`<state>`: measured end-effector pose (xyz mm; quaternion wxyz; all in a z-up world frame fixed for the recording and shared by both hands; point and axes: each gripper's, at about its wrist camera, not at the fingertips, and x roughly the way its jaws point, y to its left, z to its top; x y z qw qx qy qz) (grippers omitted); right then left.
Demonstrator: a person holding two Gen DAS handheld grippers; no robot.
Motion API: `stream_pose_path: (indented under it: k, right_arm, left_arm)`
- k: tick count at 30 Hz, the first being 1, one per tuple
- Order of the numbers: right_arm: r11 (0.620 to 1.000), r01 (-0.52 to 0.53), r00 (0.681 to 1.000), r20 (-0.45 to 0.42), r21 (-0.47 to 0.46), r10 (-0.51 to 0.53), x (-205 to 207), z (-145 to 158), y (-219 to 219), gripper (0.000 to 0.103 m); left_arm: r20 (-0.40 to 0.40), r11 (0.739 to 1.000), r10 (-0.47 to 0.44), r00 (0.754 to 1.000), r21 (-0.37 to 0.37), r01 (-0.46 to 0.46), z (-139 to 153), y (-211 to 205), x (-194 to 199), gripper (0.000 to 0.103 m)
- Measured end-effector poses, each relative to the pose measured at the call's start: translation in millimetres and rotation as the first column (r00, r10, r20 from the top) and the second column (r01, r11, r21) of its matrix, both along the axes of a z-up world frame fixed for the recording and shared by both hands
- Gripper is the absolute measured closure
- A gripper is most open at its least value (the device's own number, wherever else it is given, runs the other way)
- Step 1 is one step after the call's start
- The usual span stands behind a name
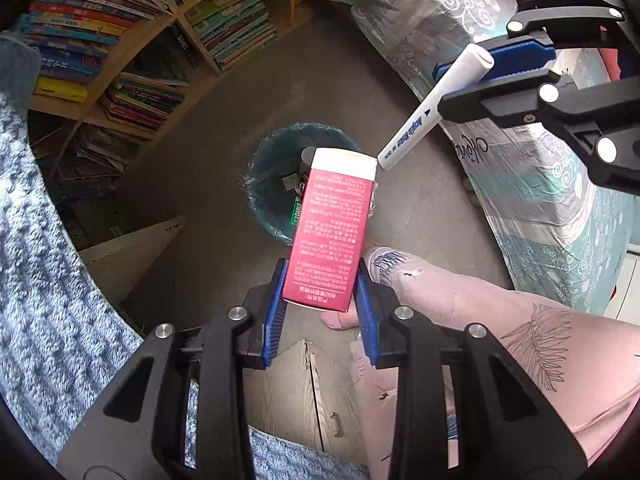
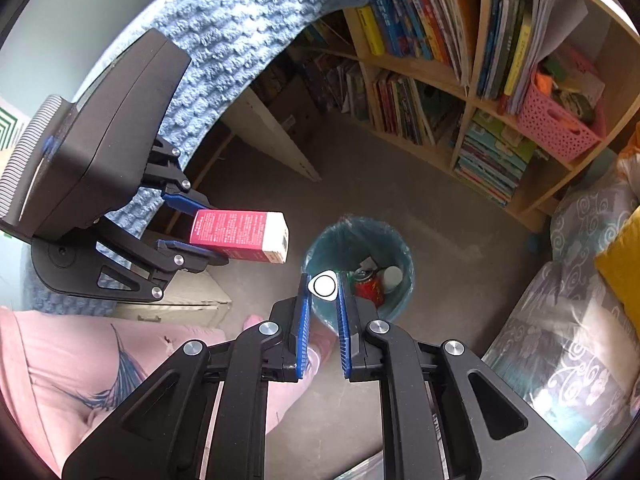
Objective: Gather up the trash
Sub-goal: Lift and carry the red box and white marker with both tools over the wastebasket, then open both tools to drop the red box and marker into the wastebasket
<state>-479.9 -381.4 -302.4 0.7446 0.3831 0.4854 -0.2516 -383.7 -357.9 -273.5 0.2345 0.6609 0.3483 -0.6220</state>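
Left black two-finger gripper with blue pads [image 1: 321, 280] is seen clamped on the lower end of a red rectangular cardboard box with a white top and fine white print [image 1: 334, 224]; the box's far end is pointed toward a round waste bin lined with a teal plastic bag [image 1: 262, 176] on the grey floor. In the left wrist view the box overlaps the bin's near right rim. In the right wrist view the same box [image 2: 240, 235] is seen held level, just left of the bin [image 2: 400, 240] and above the floor.

Right gripper [image 2: 324, 292] is closed on a white marker pen with blue lettering [image 1: 430, 114]; the pen is seen end-on there as a white cap [image 2: 325, 285] between the blue pads, directly over the bin's near rim. In the left wrist view the pen slants down-left from the right gripper [image 1: 460, 82], its tip just beside the box's white top.

Inside the bin a red can [image 2: 370, 290] and a white round lid [image 2: 393, 277] are noted among other scraps. A wooden bookshelf packed with books [image 2: 460, 80] stands beyond the bin.
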Motion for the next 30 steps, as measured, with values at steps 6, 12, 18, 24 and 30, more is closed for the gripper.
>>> stream_pose_path:
  k: [6, 12, 18, 24, 30]
  right_arm:
    - [1.000, 0.009, 1.000, -0.001, 0.017, -0.009, 2, -10, -1, 0.089]
    - [1.000, 0.014, 1.000, 0.001, 0.028, -0.014, 3, -16, -3, 0.089]
    - [0.999, 0.006, 1.000, -0.003, 0.036, -0.006, 7, -22, -4, 0.089]
    - [0.999, -0.001, 1.000, -0.008, 0.039, 0.002, 9, -25, -5, 0.089]
    - [0.999, 0.009, 1.000, -0.011, 0.046, -0.008, 6, -29, -8, 0.089]
  left_arm:
    - [0.022, 1.000, -0.015, 1.000, 0.022, 0.015, -16, -5, -6, 0.074]
    - [0.011, 0.999, -0.022, 1.000, 0.040, 0.022, -21, -5, -10, 0.074]
    - [0.013, 0.999, -0.016, 1.000, 0.047, 0.016, -25, -6, -7, 0.074]
    - [0.017, 0.998, -0.008, 1.000, 0.059, 0.007, -30, -8, -5, 0.074]
    - [0.025, 0.998, -0.011, 1.000, 0.065, 0.009, -35, -7, -7, 0.074]
